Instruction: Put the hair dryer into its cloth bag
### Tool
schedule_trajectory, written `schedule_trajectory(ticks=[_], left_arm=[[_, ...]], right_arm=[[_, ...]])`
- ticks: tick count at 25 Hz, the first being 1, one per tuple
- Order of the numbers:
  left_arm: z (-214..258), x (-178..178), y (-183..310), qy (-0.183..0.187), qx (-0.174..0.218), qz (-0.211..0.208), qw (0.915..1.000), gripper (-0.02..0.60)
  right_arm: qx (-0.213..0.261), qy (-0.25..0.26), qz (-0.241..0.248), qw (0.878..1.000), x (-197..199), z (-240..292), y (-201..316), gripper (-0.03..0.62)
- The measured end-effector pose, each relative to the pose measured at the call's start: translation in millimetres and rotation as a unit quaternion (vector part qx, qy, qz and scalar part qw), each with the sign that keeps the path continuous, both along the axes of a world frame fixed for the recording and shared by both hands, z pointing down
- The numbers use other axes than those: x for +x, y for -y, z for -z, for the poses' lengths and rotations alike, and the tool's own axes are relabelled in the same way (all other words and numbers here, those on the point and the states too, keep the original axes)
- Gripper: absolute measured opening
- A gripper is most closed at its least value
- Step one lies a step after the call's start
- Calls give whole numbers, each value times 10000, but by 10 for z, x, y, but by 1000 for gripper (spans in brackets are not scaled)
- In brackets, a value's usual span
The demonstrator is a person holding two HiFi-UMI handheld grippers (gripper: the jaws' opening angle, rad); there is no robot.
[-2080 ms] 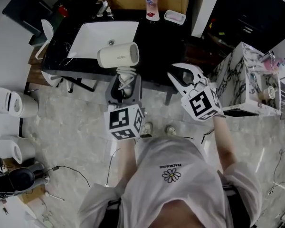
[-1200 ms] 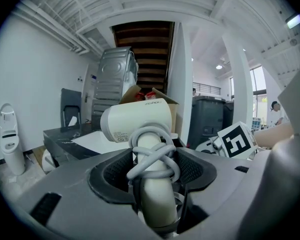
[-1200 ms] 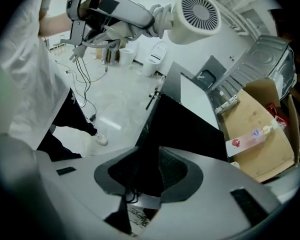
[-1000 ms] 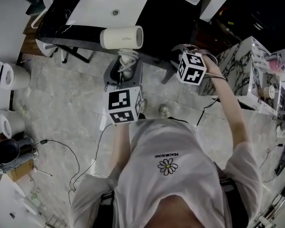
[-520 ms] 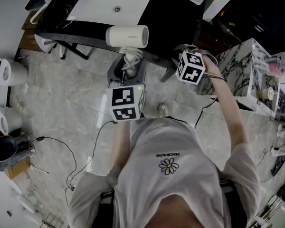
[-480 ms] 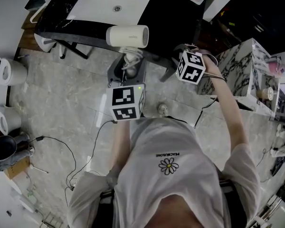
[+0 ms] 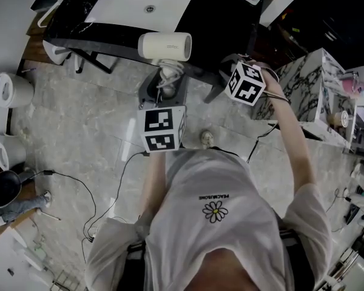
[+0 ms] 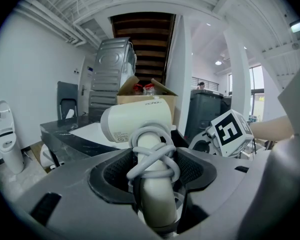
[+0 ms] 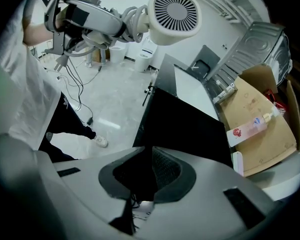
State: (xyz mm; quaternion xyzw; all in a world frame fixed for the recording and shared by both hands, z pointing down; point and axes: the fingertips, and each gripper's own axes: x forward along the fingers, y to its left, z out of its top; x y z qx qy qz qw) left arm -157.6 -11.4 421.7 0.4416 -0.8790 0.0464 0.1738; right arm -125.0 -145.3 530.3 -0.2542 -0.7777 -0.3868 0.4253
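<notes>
Right gripper point(image 9: 147, 171) has crossed from above the floor to the counter's near edge since the first frame; hair dryer point(image 7: 165, 45) has come off the counter edge and forward. Dryer now held clear of the black counter point(image 7: 79, 23), out over the floor, barrel level, handle down. Left gripper point(image 8: 152, 169) is clamped on the handle, jaws fairly wide around it, white cord point(image 8: 151, 160) looped round the handle between them. Right gripper's jaws are nearly together and closing, a fold of the black cloth bag point(image 9: 185, 129) between the pads. Bag lies on the counter. White sink point(image 7: 139, 5) set in the counter behind.
</notes>
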Motion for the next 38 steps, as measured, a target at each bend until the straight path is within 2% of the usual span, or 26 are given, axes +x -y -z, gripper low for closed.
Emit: schedule_trajectory(ticks=[4, 10, 20, 25, 32, 38], left_arm=[[-9, -7, -7, -21, 16, -9, 10000, 262], [-15, -4, -18, -43, 6, -14, 10000, 262], [-21, 7, -15, -59, -16, -61, 10000, 261], [-30, 12, -26, -76, -35, -78, 9999, 261], [-42, 23, -34, -90, -43, -71, 9999, 262], [-78, 87, 17, -80, -238, -227, 9994, 261]], right_arm=[[-105, -39, -49, 9999, -6, 25, 3, 41], [-584, -30, -361, 9976, -15, 122, -6, 38], [-503, -116, -479, 9975, 5, 57, -22, 46], [79, -83, -223, 9997, 13, 8, 47, 40], [-108, 104, -298, 9994, -46, 162, 54, 21], [-128, 559, -389, 9976, -160, 391, 121, 21]])
